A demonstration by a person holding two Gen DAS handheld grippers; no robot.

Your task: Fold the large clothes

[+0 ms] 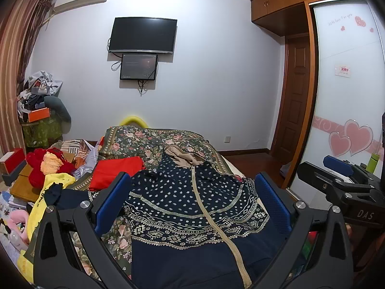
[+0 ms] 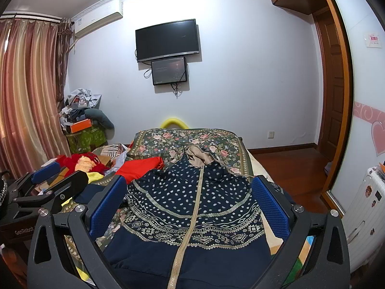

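A large navy zip-up hooded jacket (image 1: 192, 204) with white dots, patterned bands and a beige zipper lies flat on the bed, hood with beige lining (image 1: 182, 156) at the far end. It also shows in the right wrist view (image 2: 192, 207). My left gripper (image 1: 192, 192) is open and empty, held above the jacket's lower part. My right gripper (image 2: 190, 197) is open and empty, also above the jacket. The right gripper appears at the right edge of the left wrist view (image 1: 341, 178); the left gripper appears at the left of the right wrist view (image 2: 48, 183).
The bed has a floral cover (image 1: 149, 139). A red garment (image 1: 115, 173) lies left of the jacket, with a yellow cloth (image 1: 48, 192) and a red plush toy (image 1: 48, 166) beyond. Clutter is piled in the left corner (image 1: 41, 110). Wardrobe door (image 1: 346, 96) stands right.
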